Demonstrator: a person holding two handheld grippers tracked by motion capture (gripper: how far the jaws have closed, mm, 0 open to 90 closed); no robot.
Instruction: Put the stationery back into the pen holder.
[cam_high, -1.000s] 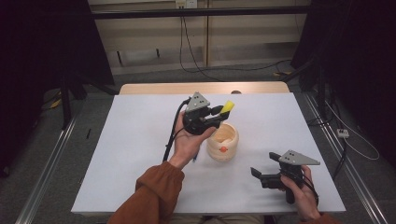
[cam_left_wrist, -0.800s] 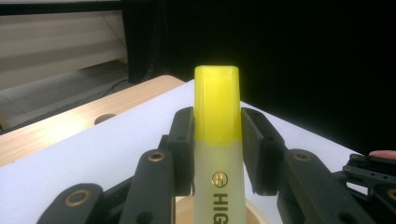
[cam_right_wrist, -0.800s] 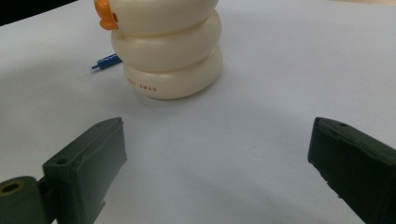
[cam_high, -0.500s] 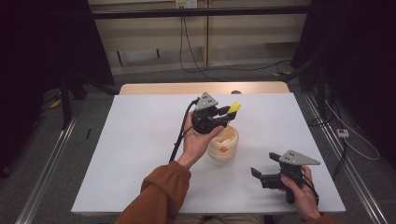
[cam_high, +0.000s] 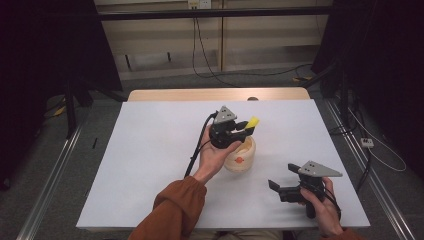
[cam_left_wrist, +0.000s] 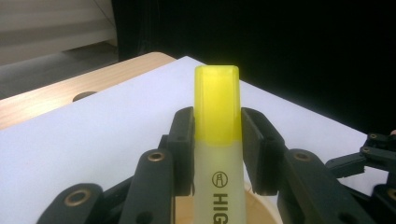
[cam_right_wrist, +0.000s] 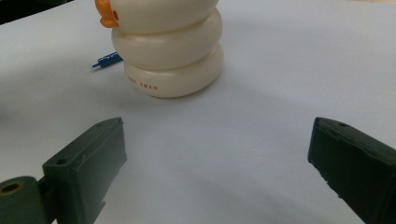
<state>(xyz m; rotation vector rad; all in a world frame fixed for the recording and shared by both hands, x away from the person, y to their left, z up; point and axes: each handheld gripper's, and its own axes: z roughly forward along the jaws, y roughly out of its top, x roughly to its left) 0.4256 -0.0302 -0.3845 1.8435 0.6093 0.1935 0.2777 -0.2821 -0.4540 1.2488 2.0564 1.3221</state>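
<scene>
My left claw (cam_high: 240, 129) grips a yellow highlighter (cam_left_wrist: 217, 140), both pads pressed on its sides and the cap sticking out past my fingertips. In the high view the highlighter (cam_high: 252, 122) points away from me, and right under this claw stands a cream holder (cam_high: 241, 156), its rim peeking up just below the jaws in my left gripper view. My right claw (cam_high: 281, 189) hovers low over the white table (cam_high: 150, 150), jaws spread wide with nothing between them. Ahead of its jaws, well apart, stands the holder (cam_right_wrist: 170, 51), ringed, an orange bit at its top left. A small blue thing (cam_right_wrist: 106, 60) lies just beside its base.
</scene>
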